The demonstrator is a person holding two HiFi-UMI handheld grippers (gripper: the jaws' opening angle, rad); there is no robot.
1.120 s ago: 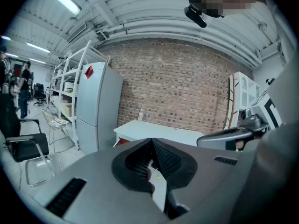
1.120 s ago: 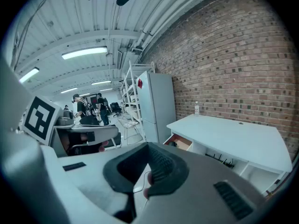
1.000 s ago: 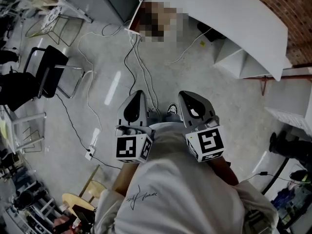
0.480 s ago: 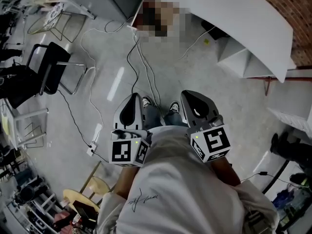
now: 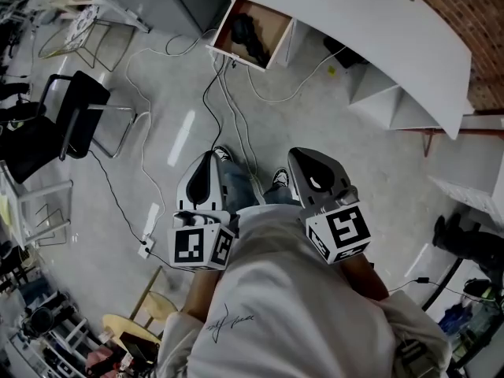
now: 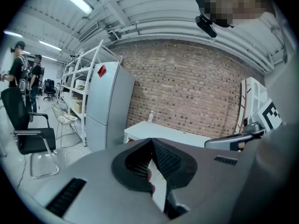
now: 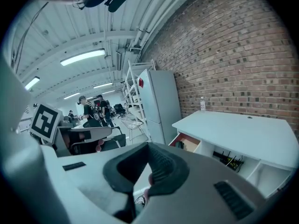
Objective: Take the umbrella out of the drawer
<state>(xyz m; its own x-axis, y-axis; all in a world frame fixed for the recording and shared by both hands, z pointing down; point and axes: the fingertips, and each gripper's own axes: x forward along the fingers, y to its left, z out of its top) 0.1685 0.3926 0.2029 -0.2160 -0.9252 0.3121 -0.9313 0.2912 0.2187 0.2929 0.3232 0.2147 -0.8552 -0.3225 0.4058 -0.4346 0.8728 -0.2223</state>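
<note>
- Beneath the near edge of the white desk (image 5: 378, 30), a wooden drawer (image 5: 268, 42) stands pulled open over the concrete floor.
- Umbrella (image 5: 246, 34): a dark, folded object, lying inside that drawer. Nothing touches it.
- Left gripper (image 5: 207, 172): held well short of the desk, in front of the person's torso and pointing towards the desk. Its own view shows the two pads (image 6: 163, 160) closed tip to tip, with nothing between them.
- Right gripper (image 5: 313, 172): held just beside the left one, equally far from the desk and pointing the same way. Its pads (image 7: 161, 164) are pressed together and empty.
- Seen from the right gripper, the drawer (image 7: 194, 146) shows a reddish-brown interior below the desk top, with a dark shape inside.
- Bottle (image 7: 202, 104): upright on the desk top, at the end against the brick wall (image 7: 233, 64).
- Cables (image 5: 228, 109): trailing across the floor from the drawer side of the desk towards the person's shoes (image 5: 278, 177).
- Black chair (image 5: 75, 113): on the floor well to the left of the desk.
- Grey cabinet (image 6: 105, 106): upright beside the desk's left end, against the wall.
</note>
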